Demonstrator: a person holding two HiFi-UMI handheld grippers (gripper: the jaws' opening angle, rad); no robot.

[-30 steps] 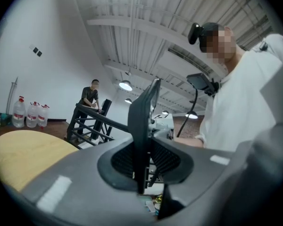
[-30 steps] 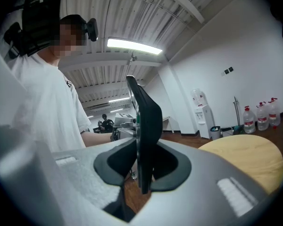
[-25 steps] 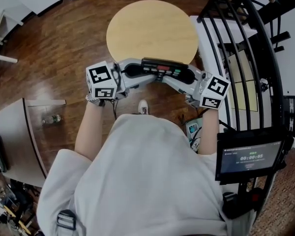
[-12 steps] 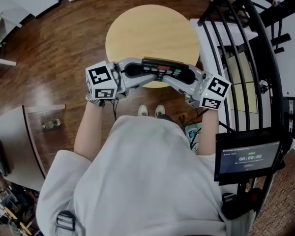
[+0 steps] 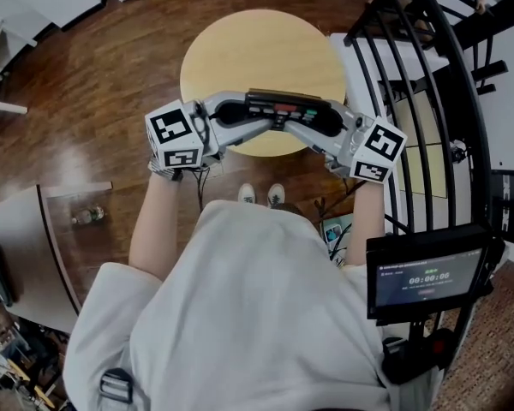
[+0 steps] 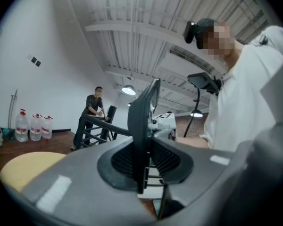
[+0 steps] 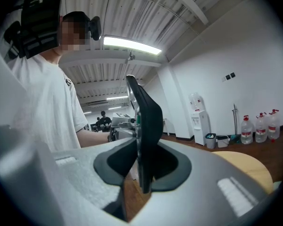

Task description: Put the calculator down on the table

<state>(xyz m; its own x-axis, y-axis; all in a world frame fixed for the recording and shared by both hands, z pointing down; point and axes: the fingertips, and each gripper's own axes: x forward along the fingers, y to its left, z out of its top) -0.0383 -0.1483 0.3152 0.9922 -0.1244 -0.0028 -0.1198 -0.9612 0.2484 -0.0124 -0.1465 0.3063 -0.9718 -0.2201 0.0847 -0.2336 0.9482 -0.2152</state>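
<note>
The calculator (image 5: 281, 111) spans level between both grippers. The left hand-held gripper (image 5: 233, 118) is clamped on its left end and the right hand-held gripper (image 5: 327, 125) on its right end, over the round table's (image 5: 257, 41) near edge.

My rig's wearer in a loose white short-sleeved T-shirt (image 5: 248, 315) and black head-mounted camera (image 6: 194, 31), with my pale grey moulded left gripper (image 5: 238, 115) and right gripper (image 5: 327, 120), both lined with black pads (image 6: 122, 160), each bearing a white cube of black square markers (image 5: 176, 135).
</note>
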